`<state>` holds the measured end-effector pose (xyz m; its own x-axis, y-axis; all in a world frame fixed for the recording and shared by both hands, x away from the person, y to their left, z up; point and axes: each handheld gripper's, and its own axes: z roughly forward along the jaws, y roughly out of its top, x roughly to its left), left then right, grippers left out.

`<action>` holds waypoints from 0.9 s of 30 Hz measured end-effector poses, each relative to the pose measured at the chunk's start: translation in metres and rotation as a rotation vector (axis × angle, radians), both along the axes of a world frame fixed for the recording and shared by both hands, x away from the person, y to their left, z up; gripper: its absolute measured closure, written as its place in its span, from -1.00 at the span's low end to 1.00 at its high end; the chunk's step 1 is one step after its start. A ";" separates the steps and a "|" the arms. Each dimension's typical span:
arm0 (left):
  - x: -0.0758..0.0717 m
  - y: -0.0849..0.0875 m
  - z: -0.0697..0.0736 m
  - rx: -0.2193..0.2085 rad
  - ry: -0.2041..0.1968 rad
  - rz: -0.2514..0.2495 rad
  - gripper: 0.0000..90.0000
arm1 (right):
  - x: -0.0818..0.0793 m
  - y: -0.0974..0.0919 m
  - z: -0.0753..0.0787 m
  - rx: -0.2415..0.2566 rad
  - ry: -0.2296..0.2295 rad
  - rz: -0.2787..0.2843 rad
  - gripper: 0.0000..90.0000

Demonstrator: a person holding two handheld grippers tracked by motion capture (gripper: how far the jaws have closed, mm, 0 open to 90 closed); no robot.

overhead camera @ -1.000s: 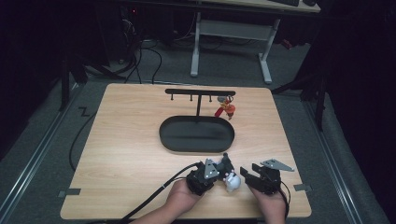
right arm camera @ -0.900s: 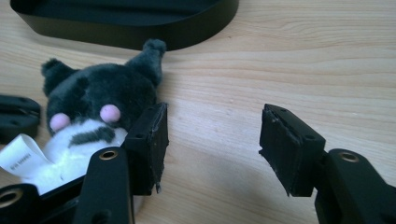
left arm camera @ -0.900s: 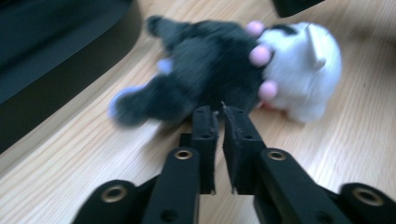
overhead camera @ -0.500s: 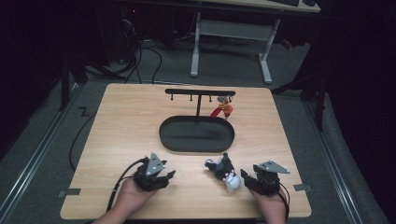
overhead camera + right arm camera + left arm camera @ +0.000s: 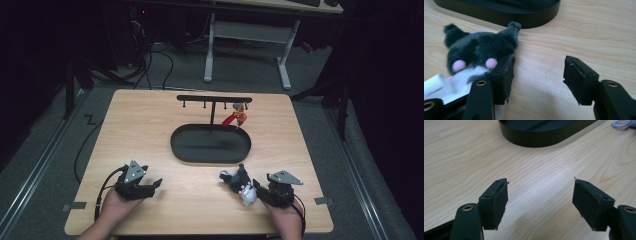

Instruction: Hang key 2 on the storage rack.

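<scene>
Hanging step: left gripper [image 5: 156, 184] has just been opening, nothing between its jaws; plush keychain [image 5: 239, 182] lies outside unclenched right gripper [image 5: 256, 192].
Next: grasp plush, lift toward hook rack [image 5: 214, 99].

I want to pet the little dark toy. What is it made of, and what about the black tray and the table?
The toy looks like soft plush: fuzzy dark fur, pink spots, a white patch. The tray is smooth matte black, probably plastic or painted metal; which one I cannot tell. The table looks like pale wood or a wood-look top, with grain lines and a slight sheen.
</scene>
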<state>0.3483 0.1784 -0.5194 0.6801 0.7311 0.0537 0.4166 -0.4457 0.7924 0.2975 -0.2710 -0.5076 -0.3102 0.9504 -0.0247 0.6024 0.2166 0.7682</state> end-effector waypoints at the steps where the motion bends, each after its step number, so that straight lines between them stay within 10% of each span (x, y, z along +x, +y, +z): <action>1: 0.001 0.001 -0.001 -0.001 0.001 0.007 -0.37 | 0.003 0.001 0.000 -0.003 0.012 -0.005 -0.03; 11: -0.001 0.000 -0.001 0.001 -0.011 -0.024 -0.38 | 0.019 0.007 0.010 -0.055 0.119 -0.066 0.08; 27: -0.006 0.000 0.002 0.001 -0.025 -0.043 -0.37 | 0.025 0.010 0.023 -0.186 0.365 0.003 0.11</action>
